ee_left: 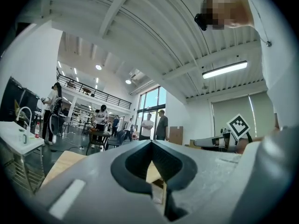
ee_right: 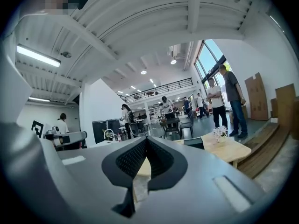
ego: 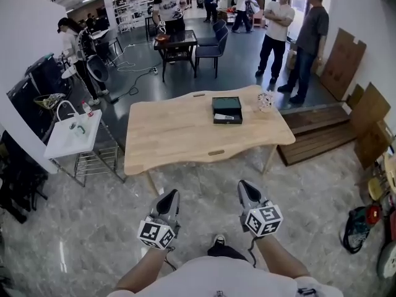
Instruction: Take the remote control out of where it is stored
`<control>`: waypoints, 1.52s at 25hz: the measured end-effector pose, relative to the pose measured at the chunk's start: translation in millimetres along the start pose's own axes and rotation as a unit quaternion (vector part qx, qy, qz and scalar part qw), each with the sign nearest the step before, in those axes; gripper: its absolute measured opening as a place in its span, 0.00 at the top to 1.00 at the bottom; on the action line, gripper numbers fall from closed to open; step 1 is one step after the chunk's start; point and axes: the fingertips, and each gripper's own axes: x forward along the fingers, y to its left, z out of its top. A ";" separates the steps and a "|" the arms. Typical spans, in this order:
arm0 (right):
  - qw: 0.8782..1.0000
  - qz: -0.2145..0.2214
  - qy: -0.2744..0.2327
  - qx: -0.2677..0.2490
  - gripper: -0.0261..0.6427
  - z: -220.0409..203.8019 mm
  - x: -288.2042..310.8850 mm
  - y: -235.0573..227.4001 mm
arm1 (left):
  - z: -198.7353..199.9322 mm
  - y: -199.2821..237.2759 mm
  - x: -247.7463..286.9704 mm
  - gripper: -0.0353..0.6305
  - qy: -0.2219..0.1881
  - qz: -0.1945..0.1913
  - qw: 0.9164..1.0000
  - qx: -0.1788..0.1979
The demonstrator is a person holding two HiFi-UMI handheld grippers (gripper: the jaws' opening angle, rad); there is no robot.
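We hold both grippers short of the wooden table's (ego: 179, 138) near edge, off its surface. Left gripper (ego: 171, 194): fingers pressed together, nothing between. Right gripper (ego: 245, 185): same. Open dark box (ego: 214, 110) sits near the far edge, toward the right corner. The pale, slim remote control (ego: 224, 117) lies inside.

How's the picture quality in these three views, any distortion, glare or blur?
Head view: fisheye bows the table edges, light is even, the black box is sharp. Left gripper view: dark round vignette, curved ceiling beams, the ceiling lamp and windows glare, the left tongs look soft up close. Right gripper view: same vignette and curving, right tongs soft, background clear.
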 end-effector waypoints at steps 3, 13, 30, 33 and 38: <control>1.000 0.001 0.001 0.004 0.92 8.4 17.1 -23.0 | 1.7 2.0 30.7 0.95 0.001 0.000 1.000 0.003; 1.000 0.008 0.006 0.010 0.92 33.7 76.8 -96.2 | 5.4 15.3 126.8 0.95 -0.001 0.010 1.000 0.013; 0.999 0.007 0.028 0.025 0.92 27.0 189.9 -170.1 | -22.7 73.5 253.7 0.95 0.014 0.000 1.000 0.011; 0.999 -0.001 0.033 0.029 0.92 24.8 226.7 -184.9 | -28.4 101.6 292.2 0.95 0.011 -0.010 1.000 0.006; 0.999 -0.017 0.038 0.027 0.92 40.3 299.4 -210.1 | -27.2 151.0 370.5 0.95 0.010 -0.041 0.999 -0.010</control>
